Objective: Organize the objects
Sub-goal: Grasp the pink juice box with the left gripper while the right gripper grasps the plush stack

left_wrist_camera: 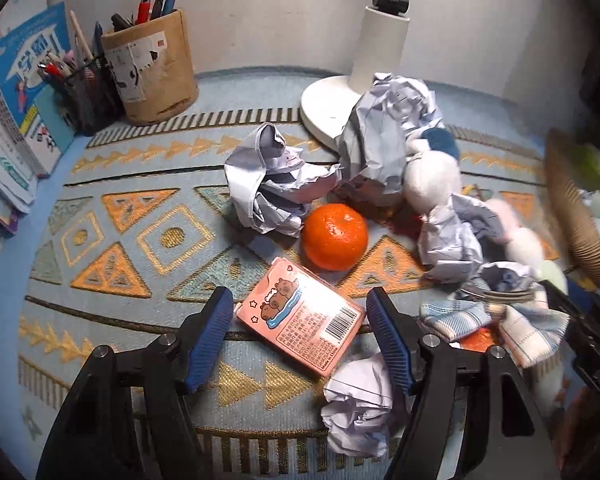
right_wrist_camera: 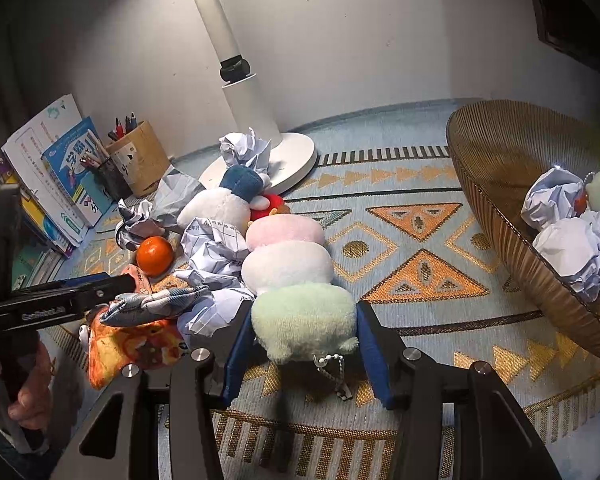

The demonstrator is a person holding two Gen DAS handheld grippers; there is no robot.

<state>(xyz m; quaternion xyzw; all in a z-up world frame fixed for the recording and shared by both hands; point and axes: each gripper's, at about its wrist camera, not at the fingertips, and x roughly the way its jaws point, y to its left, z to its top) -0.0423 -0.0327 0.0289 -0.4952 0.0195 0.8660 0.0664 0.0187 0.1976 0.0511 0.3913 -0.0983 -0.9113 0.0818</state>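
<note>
A pink card box with a cartoon and a barcode lies flat on the patterned mat, and my left gripper stands open astride it, blue pads close to its two sides. In the right wrist view the left gripper pokes in from the left, held by a hand. My right gripper is shut on the pale green end of a long plush toy with pink, white and green segments. An orange sits just beyond the box. Crumpled paper balls lie around it.
A brown ribbed basket at the right holds paper balls and a small green plush. A white lamp base stands at the back. A pen holder and books line the back left. A checked cloth lies over an orange pouch.
</note>
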